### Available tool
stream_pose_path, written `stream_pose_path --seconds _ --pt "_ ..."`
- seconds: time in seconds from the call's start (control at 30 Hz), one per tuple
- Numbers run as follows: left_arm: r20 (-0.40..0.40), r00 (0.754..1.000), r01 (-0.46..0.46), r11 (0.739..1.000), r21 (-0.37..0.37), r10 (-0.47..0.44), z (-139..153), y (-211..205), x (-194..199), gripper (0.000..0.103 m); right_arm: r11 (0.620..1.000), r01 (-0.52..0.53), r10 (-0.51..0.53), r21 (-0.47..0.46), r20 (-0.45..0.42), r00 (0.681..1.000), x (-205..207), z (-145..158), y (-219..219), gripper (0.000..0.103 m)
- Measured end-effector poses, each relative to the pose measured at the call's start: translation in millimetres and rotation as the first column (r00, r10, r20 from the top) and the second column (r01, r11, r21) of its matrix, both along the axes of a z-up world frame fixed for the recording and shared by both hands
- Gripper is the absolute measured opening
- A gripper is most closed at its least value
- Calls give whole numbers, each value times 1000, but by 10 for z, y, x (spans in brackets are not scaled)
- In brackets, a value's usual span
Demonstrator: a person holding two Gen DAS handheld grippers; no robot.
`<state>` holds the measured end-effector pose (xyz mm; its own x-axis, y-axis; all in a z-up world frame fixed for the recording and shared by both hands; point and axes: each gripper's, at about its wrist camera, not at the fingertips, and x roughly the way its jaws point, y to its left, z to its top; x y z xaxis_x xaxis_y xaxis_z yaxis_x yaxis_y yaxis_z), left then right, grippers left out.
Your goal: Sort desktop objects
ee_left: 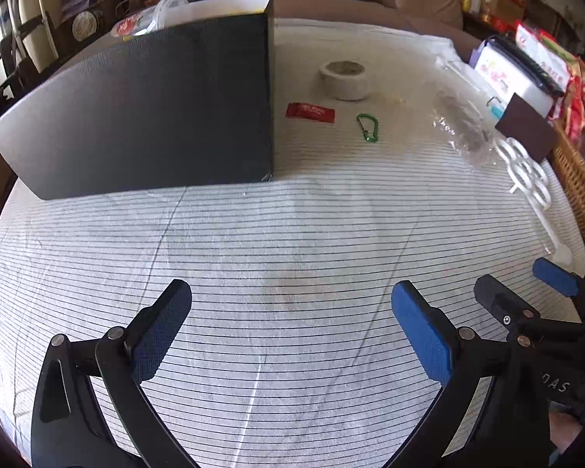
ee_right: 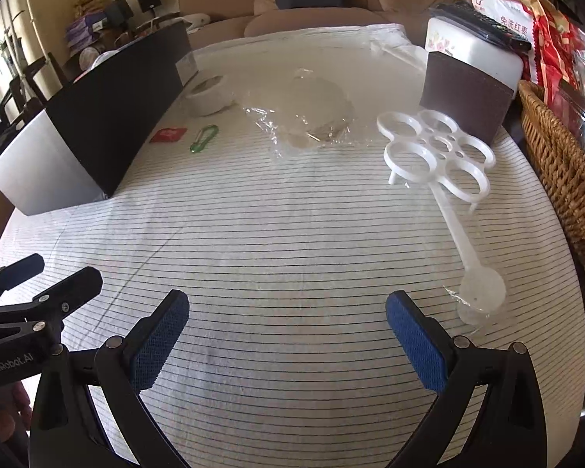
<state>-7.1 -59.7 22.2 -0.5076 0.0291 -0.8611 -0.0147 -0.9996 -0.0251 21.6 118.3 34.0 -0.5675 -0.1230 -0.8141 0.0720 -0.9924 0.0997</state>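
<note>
The left tongs (ee_left: pixel 291 325) are wide open and hold nothing. The right tongs (ee_right: pixel 287 334) are wide open too, with nothing between them. Both hang low over the striped cloth on the tabletop (ee_right: pixel 292 241), side by side.

A big black box (ee_left: pixel 144 109) stands on the left. Just beside it lie a small red packet (ee_left: pixel 310 112) and a green clip (ee_left: pixel 367 128). A roll of white tape (ee_left: pixel 344 80) sits behind them. Some crinkly clear plastic (ee_right: pixel 304 117) lies in the middle. A white egg holder (ee_right: pixel 436 148) with a long handle stands to the right, near a brown block (ee_right: pixel 464 97) and a basket (ee_right: pixel 561 163).
</note>
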Motion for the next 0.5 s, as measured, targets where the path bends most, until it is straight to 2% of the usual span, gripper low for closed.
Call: stream_pose_path --seconds 0.23,0.4,0.5 --pt "-17 1000 -10 1000 -12 10 -144 -4 -30 103 1000 19 -19 3 -21 1000 -29 18 37 103" --pt "-43 999 -23 1000 -17 22 -152 -22 -54 103 996 9 -6 93 -34 999 -10 -28 -73 103" --pt "-65 998 -21 1000 -18 20 -160 -24 -53 103 995 8 -5 101 -33 999 -13 -37 -84 103"
